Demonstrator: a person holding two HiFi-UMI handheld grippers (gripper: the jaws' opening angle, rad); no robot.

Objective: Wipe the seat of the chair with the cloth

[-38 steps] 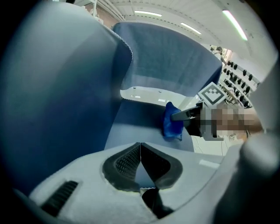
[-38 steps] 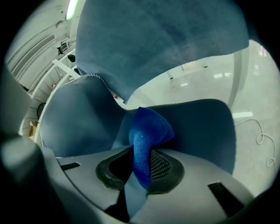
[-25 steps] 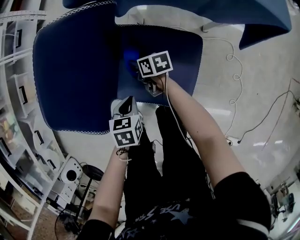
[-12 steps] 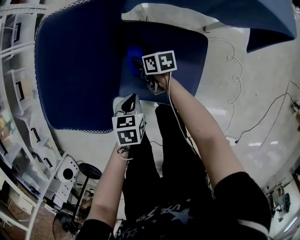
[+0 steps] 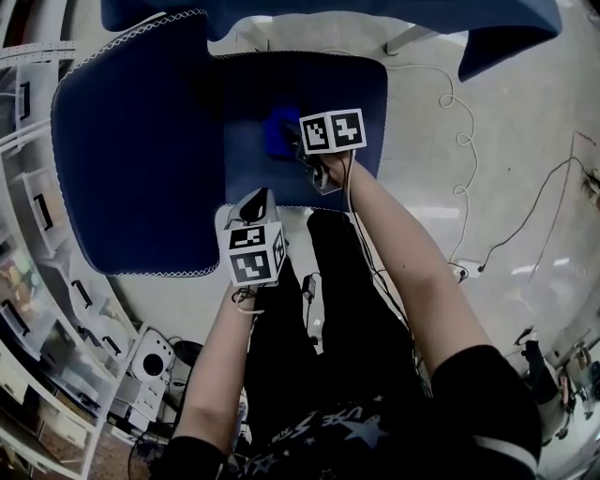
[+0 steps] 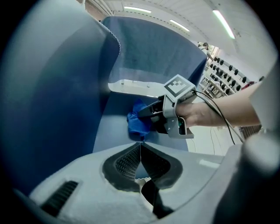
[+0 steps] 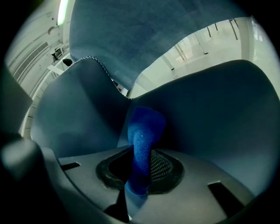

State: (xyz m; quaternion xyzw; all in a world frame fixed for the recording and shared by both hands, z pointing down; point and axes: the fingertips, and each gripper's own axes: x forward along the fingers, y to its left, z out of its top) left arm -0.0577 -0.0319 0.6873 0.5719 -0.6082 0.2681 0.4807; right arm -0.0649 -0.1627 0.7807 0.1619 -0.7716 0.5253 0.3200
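Note:
The dark blue chair seat (image 5: 352, 94) lies below me, with its backrest (image 5: 141, 159) spreading to the left. My right gripper (image 5: 298, 157) is shut on a bright blue cloth (image 5: 279, 133) and presses it onto the seat's middle. From the right gripper view the cloth (image 7: 143, 144) stands up between the pads against the seat (image 7: 218, 113). In the left gripper view the cloth (image 6: 138, 120) bunches in front of the right gripper (image 6: 146, 116). My left gripper (image 5: 255, 202) hovers at the seat's near edge, shut and holding nothing, its pads (image 6: 131, 159) meeting.
White shelving with bins (image 5: 33, 206) runs along the left. Cables (image 5: 469, 159) trail over the pale floor to the right of the chair. A second blue chair or cover (image 5: 487, 28) fills the top edge. A small white device (image 5: 150, 361) sits on the floor at lower left.
The right gripper and cloth have slid a little rightward and toward the seat's middle. The left gripper has stayed near the seat's front edge.

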